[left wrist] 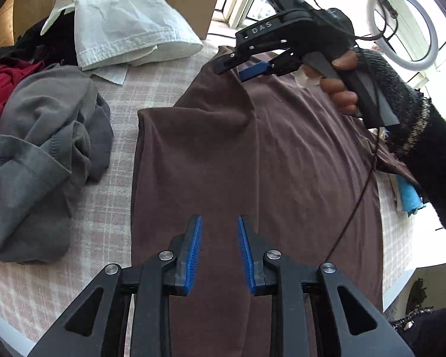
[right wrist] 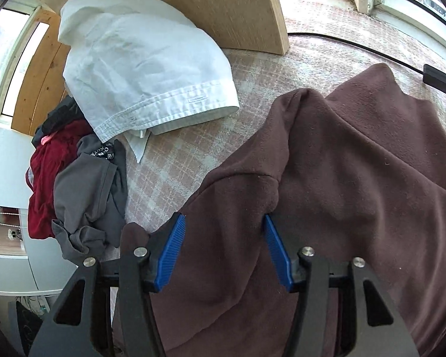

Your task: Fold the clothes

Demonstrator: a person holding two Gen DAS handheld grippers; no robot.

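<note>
A brown garment (left wrist: 252, 163) lies spread on the checked tablecloth (left wrist: 104, 208), its left side folded inward along a long crease. My left gripper (left wrist: 219, 218) hovers over its near part, open, with only flat fabric beneath the blue pads. The right gripper (left wrist: 230, 73), held by a hand in a dark knitted sleeve, is at the garment's far edge. In the right wrist view the brown garment (right wrist: 356, 178) fills the lower right, and the right gripper (right wrist: 223, 217) stands open above a raised fold, pads not pressing it.
A crumpled grey garment (left wrist: 44, 148) and a red one (left wrist: 3, 89) lie heaped on the left. A white shirt (left wrist: 128, 23) leans against a wooden board (right wrist: 223, 6) at the back. A thin cable (left wrist: 356, 193) crosses the garment's right side. A ring light (left wrist: 401, 23) stands by the window.
</note>
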